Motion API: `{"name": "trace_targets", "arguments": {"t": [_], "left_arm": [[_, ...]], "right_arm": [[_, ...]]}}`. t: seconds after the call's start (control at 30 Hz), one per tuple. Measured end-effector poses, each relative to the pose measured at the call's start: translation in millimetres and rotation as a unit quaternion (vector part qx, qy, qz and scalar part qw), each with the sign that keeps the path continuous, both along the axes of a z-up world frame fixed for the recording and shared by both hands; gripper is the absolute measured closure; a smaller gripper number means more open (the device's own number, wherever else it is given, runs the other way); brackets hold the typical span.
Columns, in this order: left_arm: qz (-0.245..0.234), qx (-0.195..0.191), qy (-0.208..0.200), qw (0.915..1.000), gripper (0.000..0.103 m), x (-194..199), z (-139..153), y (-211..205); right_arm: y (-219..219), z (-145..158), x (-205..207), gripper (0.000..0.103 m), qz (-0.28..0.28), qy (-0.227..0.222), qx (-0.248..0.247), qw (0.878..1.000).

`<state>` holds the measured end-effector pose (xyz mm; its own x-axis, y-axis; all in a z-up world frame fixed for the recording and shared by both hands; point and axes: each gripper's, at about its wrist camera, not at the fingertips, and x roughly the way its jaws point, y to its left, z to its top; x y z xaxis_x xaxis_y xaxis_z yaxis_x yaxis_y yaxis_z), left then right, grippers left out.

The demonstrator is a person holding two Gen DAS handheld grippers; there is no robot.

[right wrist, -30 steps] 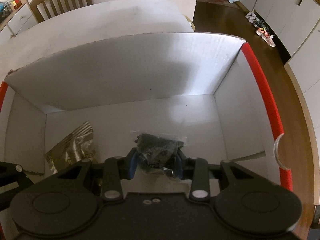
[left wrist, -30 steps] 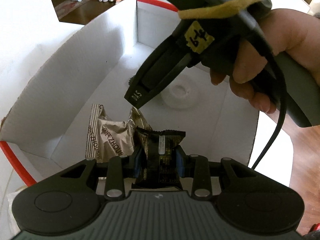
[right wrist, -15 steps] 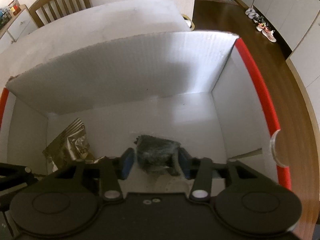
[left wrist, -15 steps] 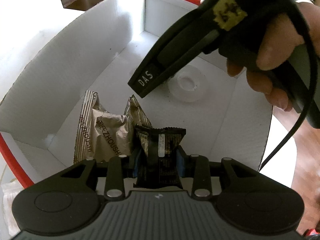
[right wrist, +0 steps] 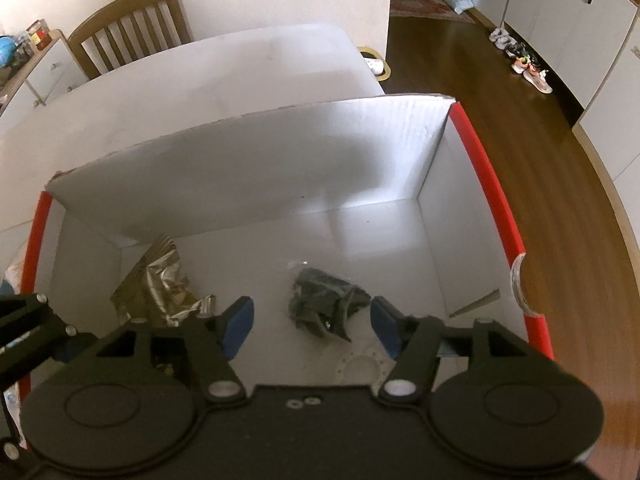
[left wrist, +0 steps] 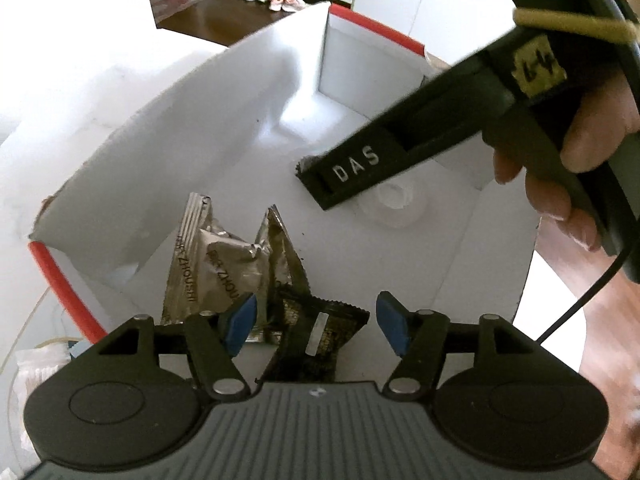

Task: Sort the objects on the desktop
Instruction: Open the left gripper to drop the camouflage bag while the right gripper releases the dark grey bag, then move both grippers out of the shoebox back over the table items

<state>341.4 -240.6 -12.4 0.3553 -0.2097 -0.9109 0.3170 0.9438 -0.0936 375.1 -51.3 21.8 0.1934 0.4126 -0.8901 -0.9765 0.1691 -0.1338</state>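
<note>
My left hand-held gripper [left wrist: 316, 324] hangs over the white box [left wrist: 192, 128] with the red rim, its jaws apart — they have just been opening, and the dark snack packet [left wrist: 320, 340] lies loose between the blue pads [left wrist: 240, 322], neither pad pressing on it. Just beside that packet, on the box floor, lie two silver-gold sachets [left wrist: 224, 268], one overlapping the other. My right hand-held gripper [right wrist: 312, 324] is also spread, its jaws having just opened; the small clear bag of dark stuff [right wrist: 324, 300] rests on the box floor between its pads [right wrist: 386, 328], clear of both. What the bag holds I cannot make out, since the view is soft there. A roll of clear tape [left wrist: 396, 208] sits on the floor near the far wall — partly hidden in the left view by my right gripper's body. The box stands on the white desk [right wrist: 224, 76].
</note>
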Motion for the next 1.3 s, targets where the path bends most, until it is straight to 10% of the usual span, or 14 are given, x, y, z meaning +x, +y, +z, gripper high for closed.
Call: {"name": "trace_targets", "arguments": {"t": [1.3], "left_arm": [[0.055, -0.056, -0.110, 0.9909, 0.001, -103.5, 57.6, 63.1]], "right_arm": [[-57.6, 48.1, -82.5, 0.025, 0.038, -0.021, 0.064, 0.997]]}}
